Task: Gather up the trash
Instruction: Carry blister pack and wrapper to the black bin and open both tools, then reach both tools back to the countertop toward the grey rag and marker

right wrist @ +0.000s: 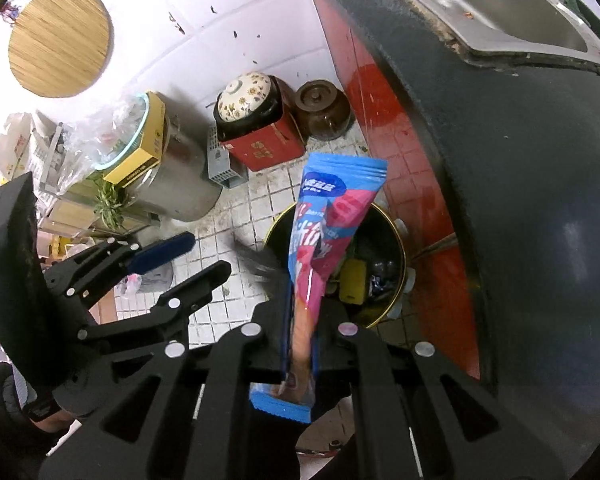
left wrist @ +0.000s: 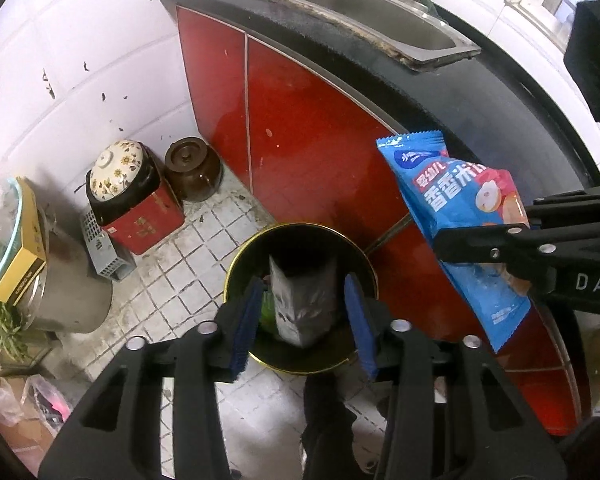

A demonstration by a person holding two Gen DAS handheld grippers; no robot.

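A round black bin with a gold rim (left wrist: 236,264) stands on the tiled floor against the red cabinet, with trash inside. My left gripper (left wrist: 304,282) hangs over it, open; a grey foil wrapper (left wrist: 304,304) sits loose between its blue pads (left wrist: 244,328), touching neither. In the right wrist view that wrapper (right wrist: 260,264) is a blur at the bin rim (right wrist: 400,240), just beyond the left gripper (right wrist: 210,254). My right gripper (right wrist: 304,320) is shut on a blue and pink snack packet (right wrist: 328,216), held above the bin. The packet (left wrist: 460,200) shows to the right in the left wrist view.
A red cabinet (left wrist: 300,120) under a black counter (left wrist: 460,92) with a steel sink (left wrist: 360,4) runs close on the right. On the floor to the left stand a steel pot (left wrist: 72,300), a red tin (left wrist: 144,224) bearing a floral-lidded pot, a brown jar (left wrist: 192,172) and a grey basket (left wrist: 104,252).
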